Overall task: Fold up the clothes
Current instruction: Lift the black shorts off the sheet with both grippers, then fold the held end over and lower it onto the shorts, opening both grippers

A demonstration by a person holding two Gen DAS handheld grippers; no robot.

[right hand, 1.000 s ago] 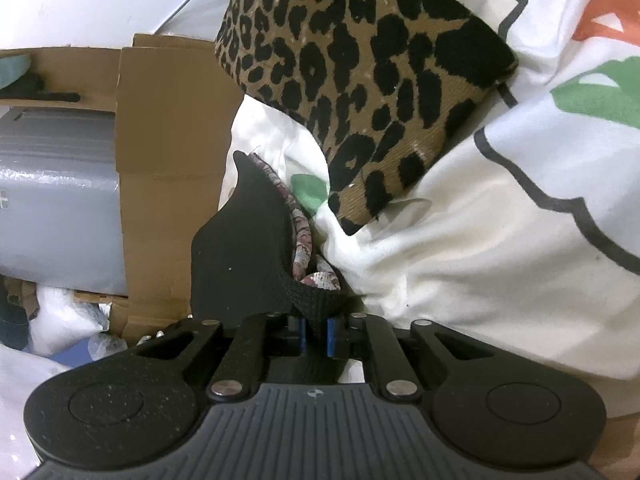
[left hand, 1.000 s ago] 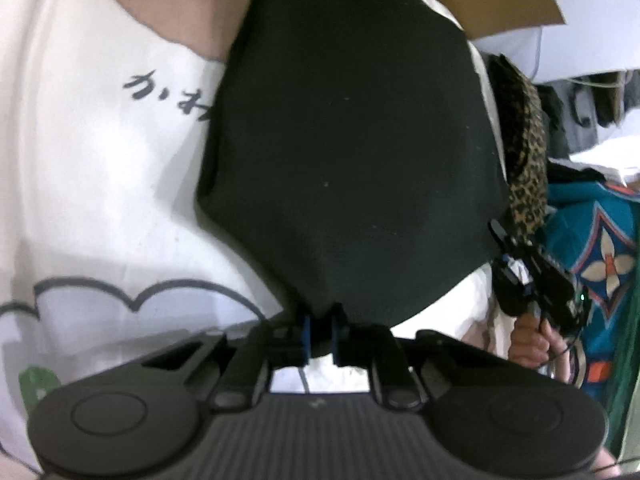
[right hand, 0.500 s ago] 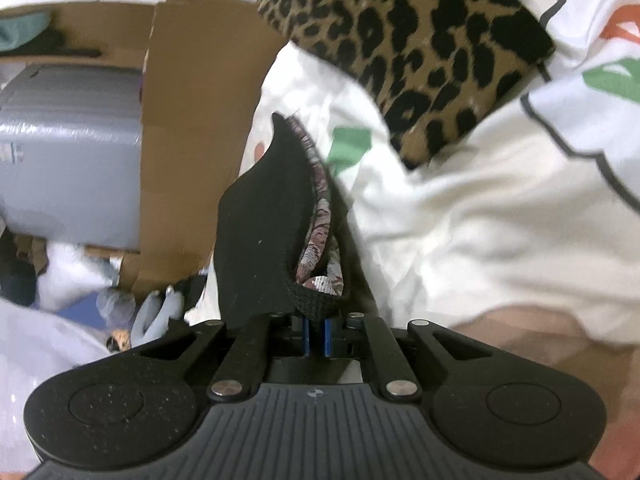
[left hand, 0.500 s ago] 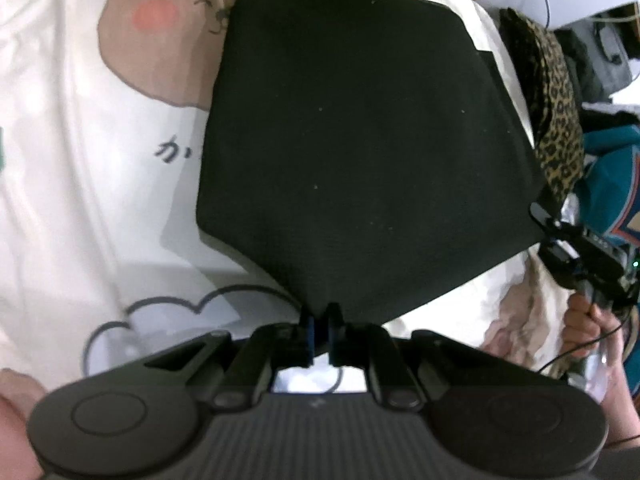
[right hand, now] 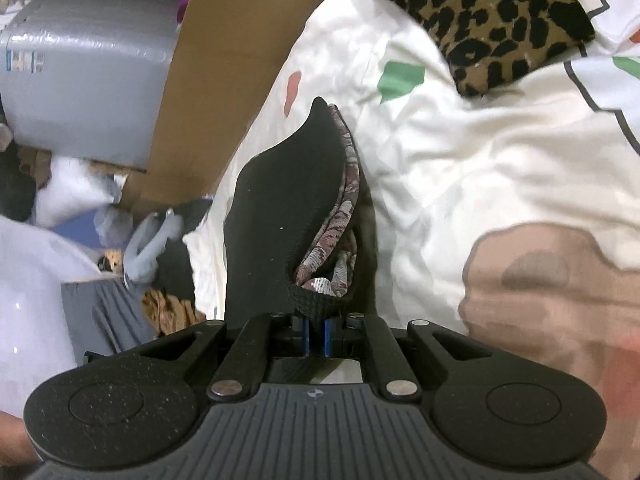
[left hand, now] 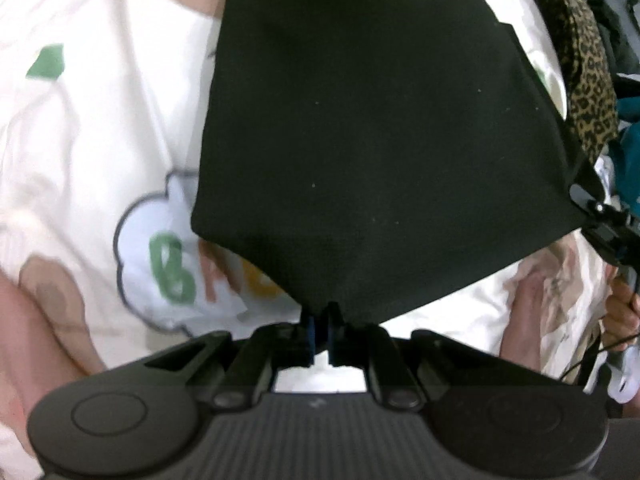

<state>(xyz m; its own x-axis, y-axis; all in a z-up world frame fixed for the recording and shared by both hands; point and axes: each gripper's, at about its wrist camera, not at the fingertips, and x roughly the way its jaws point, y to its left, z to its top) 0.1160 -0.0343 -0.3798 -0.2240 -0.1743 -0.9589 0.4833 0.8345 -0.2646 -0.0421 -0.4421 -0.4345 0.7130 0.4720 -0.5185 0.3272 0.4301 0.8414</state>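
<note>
Black garment [left hand: 380, 140] with a pink-grey patterned lining [right hand: 340, 216]; white bedsheet [left hand: 100, 140] printed with green, orange and tan cartoon shapes — grey outlines; leopard-print cloth [right hand: 480, 12] — tan with black spots; brown cardboard [right hand: 224, 52]; grey case [right hand: 88, 80].

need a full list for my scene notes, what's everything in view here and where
black garment: 1, black with a patterned pink-grey lining, stretched above the bed between both grippers
printed bedsheet: 1, white with green, orange and tan cartoon prints, under the garment
leopard-print cloth: 1, tan and black, lying on the sheet at the far side
cardboard sheet: 1, brown, beside the bed
grey case: 1, grey, left of the cardboard
teal patterned fabric: 1, teal, right edge of the left wrist view
left gripper: 1, black, jaws shut on the garment's near edge
right gripper: 1, black, jaws shut on the garment's band
hand: 1, holding the right gripper
</note>
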